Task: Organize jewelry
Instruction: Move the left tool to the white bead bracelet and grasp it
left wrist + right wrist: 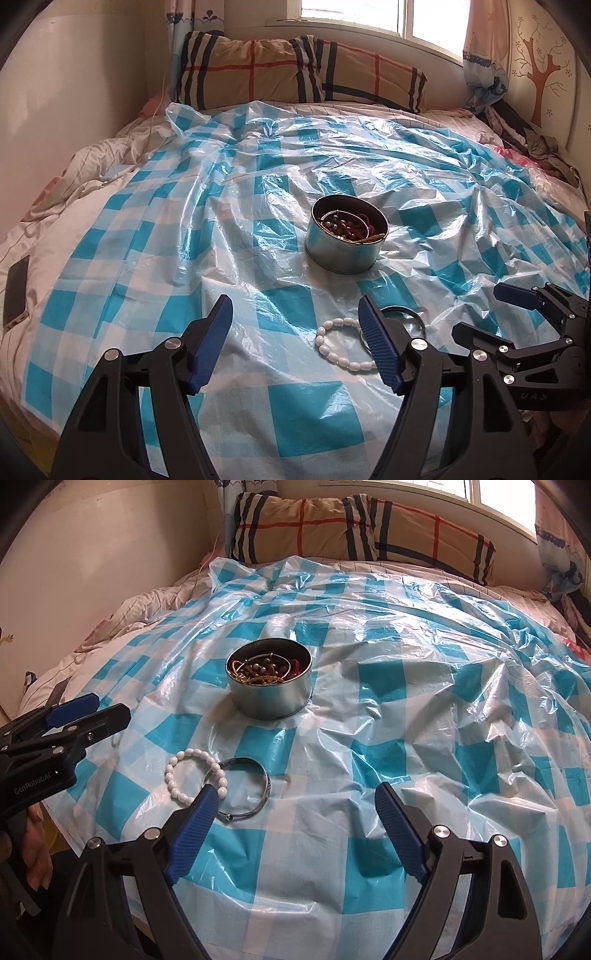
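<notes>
Left gripper (marked "GenRobot.AI") jaws spread — empty, right gripper jaws spread, white bead bracelet beside metal bangle

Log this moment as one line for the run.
left gripper: open, empty | right gripper: open, empty | white bead bracelet, metal bangle: on sheet | tin: upright

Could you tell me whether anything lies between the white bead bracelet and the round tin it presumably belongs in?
Nothing visible does. Between the white bead bracelet and the round tin lies only bare checked plastic sheet. The metal bangle overlaps the bracelet's right side, beside that path rather than across it.
</notes>
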